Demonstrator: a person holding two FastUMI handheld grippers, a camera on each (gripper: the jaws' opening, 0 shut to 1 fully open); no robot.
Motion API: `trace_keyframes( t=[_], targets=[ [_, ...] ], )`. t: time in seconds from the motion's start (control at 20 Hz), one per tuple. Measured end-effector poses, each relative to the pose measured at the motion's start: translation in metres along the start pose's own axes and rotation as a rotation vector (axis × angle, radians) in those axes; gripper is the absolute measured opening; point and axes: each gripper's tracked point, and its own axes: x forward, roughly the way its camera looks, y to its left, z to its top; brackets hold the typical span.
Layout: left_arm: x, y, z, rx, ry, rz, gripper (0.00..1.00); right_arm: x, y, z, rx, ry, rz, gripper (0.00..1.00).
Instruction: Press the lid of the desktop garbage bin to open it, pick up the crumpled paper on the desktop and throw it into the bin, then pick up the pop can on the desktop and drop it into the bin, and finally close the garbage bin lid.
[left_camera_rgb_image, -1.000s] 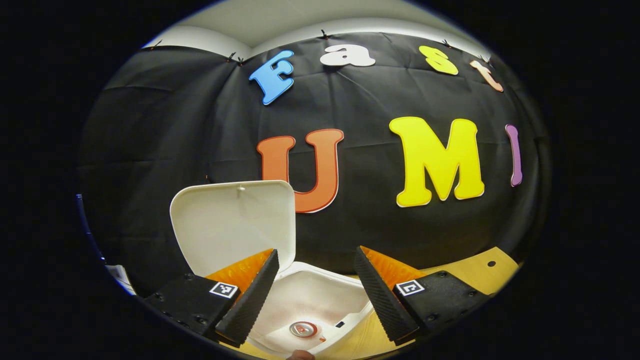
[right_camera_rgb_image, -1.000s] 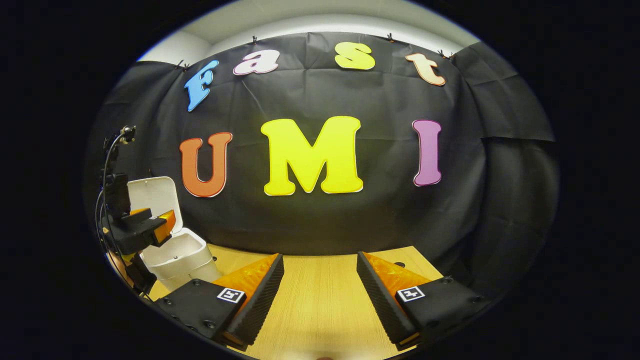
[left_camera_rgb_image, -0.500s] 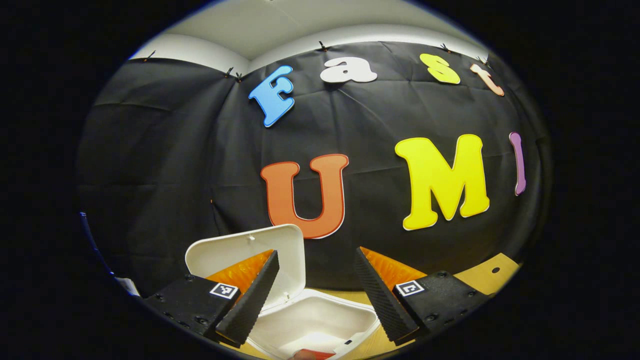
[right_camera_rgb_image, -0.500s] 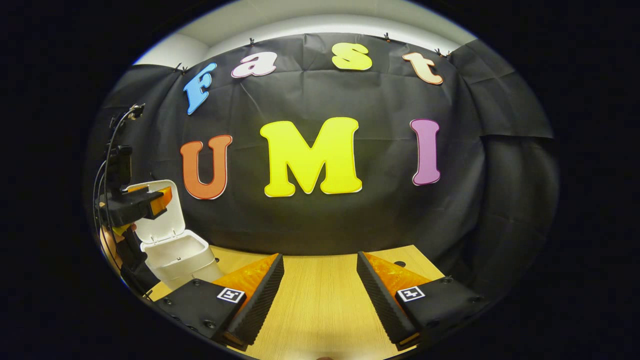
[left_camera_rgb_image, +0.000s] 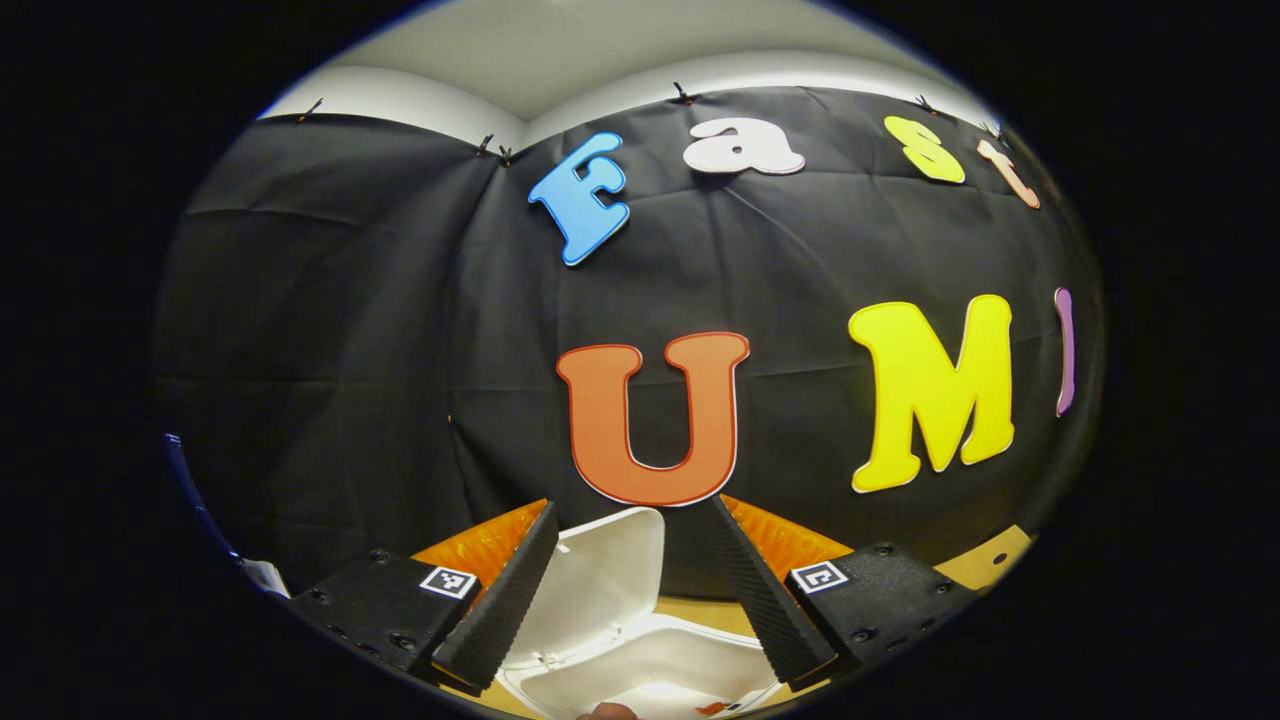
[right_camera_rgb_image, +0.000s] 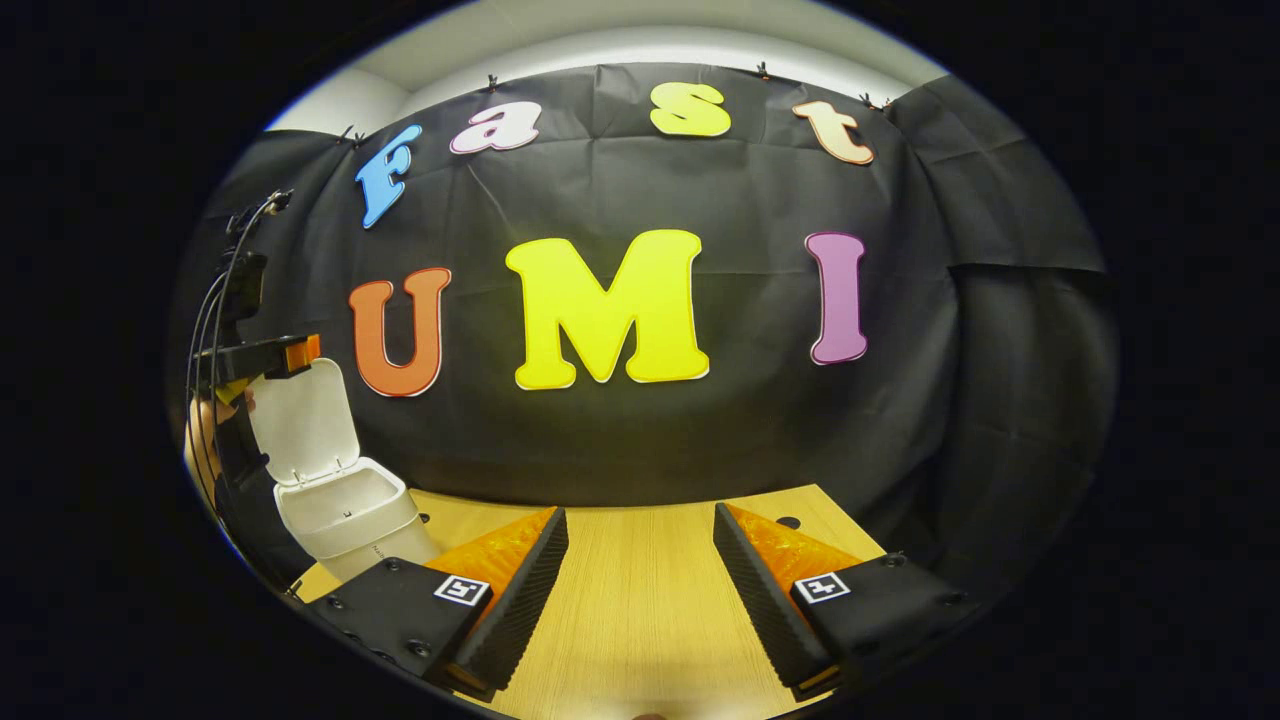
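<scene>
Left gripper (left_camera_rgb_image: 640, 600) — fingers spread wide, nothing between them; poised above the top edge of the raised lid (left_camera_rgb_image: 600, 575), as the right gripper view shows at its left (right_camera_rgb_image: 290, 355).

Right gripper (right_camera_rgb_image: 640, 605) — fingers parted and empty, over bare wooden desktop (right_camera_rgb_image: 640, 600) with open room ahead to the black cloth wall (right_camera_rgb_image: 700, 440).

Garbage bin (right_camera_rgb_image: 345, 520) — white, at the desktop's left, lid standing upright on its hinge behind the open mouth. A sliver of something red (left_camera_rgb_image: 712, 708) lies inside; too little shows to identify it.
</scene>
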Motion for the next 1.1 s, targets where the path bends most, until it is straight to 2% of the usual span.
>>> trace_keyframes(
  t=[0.45,0.85,1.1],
  targets=[
    [0.024,0.032,-0.022,-0.022,0.078,0.064,0.98,0.000,0.006,-0.010,-0.005,0.026,-0.004,0.95],
    [0.002,0.005,-0.023,-0.108,0.111,0.013,1.00,-0.001,0.007,-0.017,0.012,0.044,0.024,0.95],
    [-0.026,-0.024,-0.035,-0.107,0.142,-0.025,1.00,-0.002,0.005,-0.026,0.046,0.059,0.053,0.95]
  ],
)
